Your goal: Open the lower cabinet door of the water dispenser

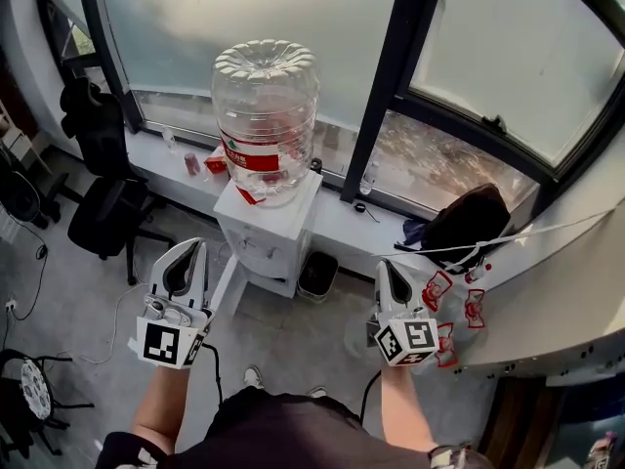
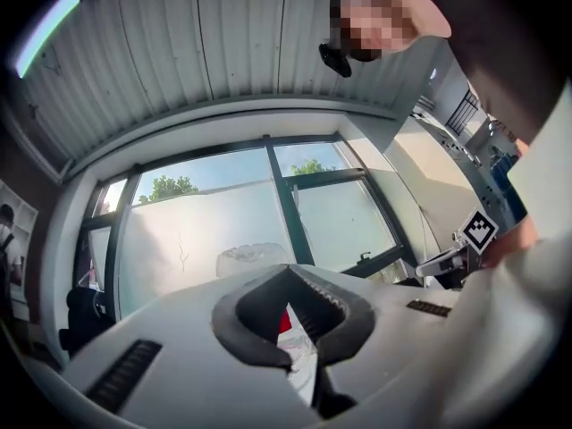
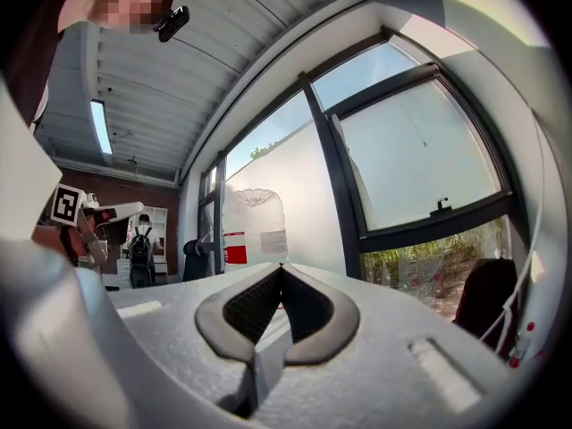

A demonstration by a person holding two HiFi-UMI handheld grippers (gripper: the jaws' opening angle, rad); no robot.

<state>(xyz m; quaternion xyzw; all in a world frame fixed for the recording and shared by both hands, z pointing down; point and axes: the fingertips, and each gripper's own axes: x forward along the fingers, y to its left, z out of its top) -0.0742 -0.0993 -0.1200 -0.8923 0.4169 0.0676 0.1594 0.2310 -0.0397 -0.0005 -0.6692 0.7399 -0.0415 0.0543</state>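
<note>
The white water dispenser [image 1: 266, 225] stands against the window ledge with a clear bottle [image 1: 266, 115] upside down on top. I see its front steeply from above, so the lower cabinet door is hardly visible. My left gripper [image 1: 195, 246] hangs in the air just left of the dispenser's front, shut, with nothing between its jaws. My right gripper [image 1: 387, 265] hangs to the dispenser's right, also shut and empty. In the left gripper view the closed tips [image 2: 288, 267] point at the bottle [image 2: 250, 257]. In the right gripper view the tips [image 3: 281, 267] point at the bottle [image 3: 255, 231] and the window.
A black office chair [image 1: 105, 213] stands left of the dispenser. A small dark bin [image 1: 317, 274] sits on the floor at its right side. A dark bag [image 1: 469, 221] lies on the ledge. A white counter [image 1: 557, 291] with red-and-white tags [image 1: 444, 306] is close to my right gripper.
</note>
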